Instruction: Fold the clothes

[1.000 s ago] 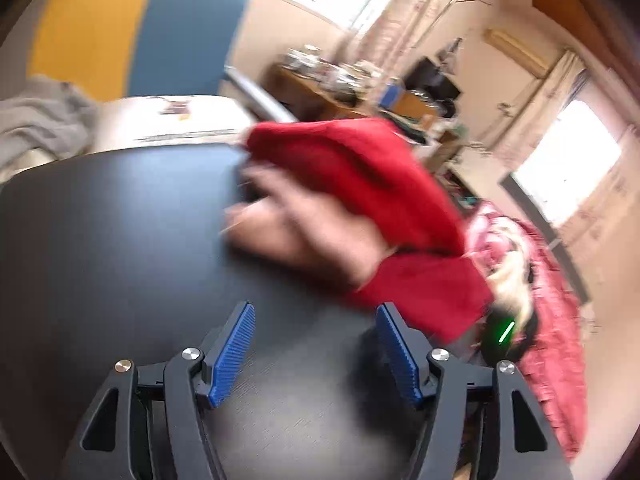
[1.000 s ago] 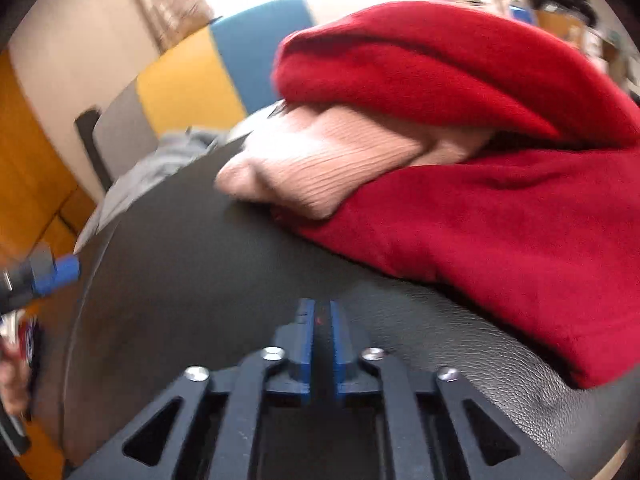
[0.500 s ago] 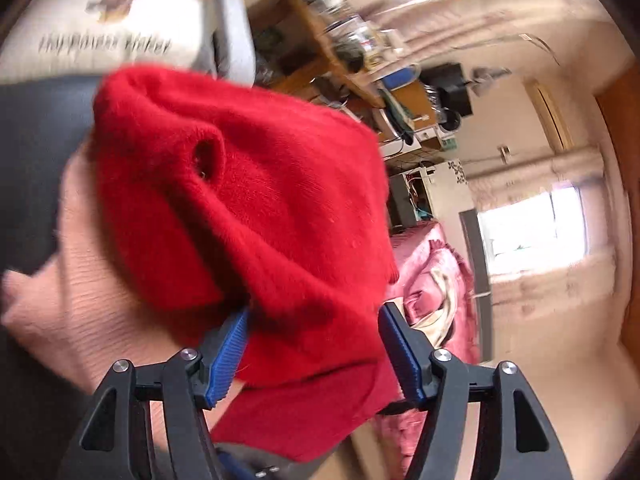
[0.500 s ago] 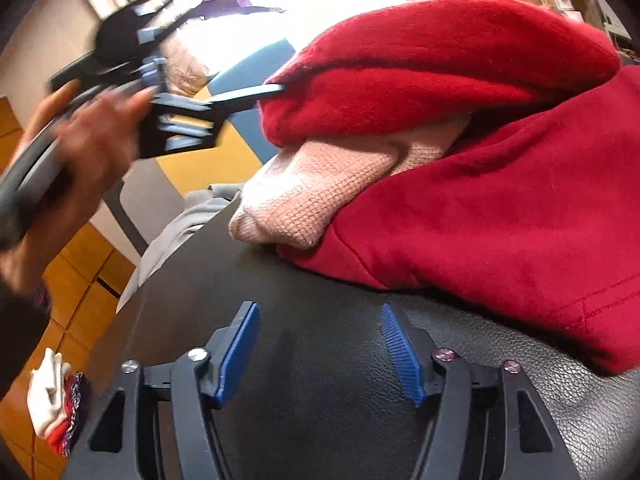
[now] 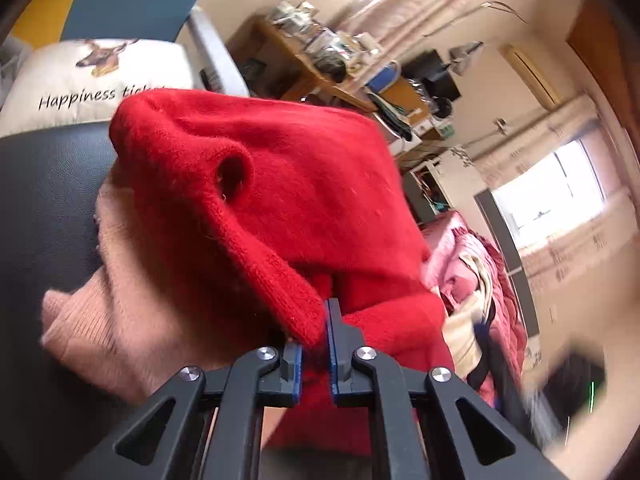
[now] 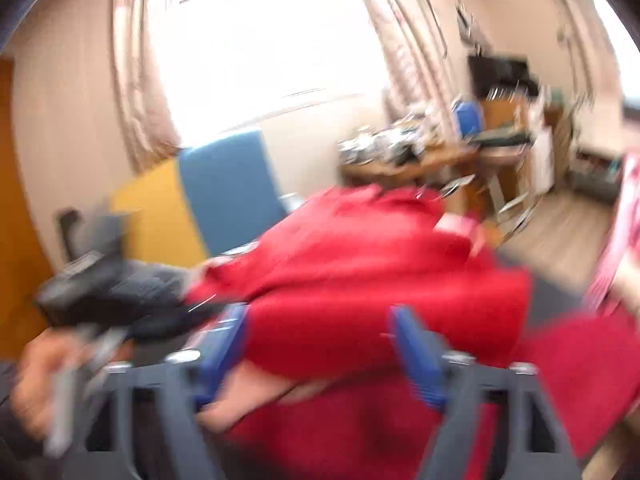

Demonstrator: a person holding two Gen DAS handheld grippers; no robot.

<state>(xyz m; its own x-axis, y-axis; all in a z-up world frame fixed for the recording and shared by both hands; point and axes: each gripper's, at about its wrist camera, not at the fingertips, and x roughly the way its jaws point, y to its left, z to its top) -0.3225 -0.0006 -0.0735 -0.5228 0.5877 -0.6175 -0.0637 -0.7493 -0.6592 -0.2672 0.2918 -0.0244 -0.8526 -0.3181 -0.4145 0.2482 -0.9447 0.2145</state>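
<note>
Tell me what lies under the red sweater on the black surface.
A pink ribbed knit garment sticks out from under the red sweater, resting on the black surface. How far it runs beneath, and anything else under there, is covered.

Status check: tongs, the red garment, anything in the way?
Left tongs just closed, pinching red sweater edge. Right tongs just opened, nothing gripped. Pink sweater lies under the red.

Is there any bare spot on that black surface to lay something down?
Yes: the dark surface lies bare left of the red garment, below the printed cushion. The middle is crowded: the red garment lies heaped over a pink knit.
</note>
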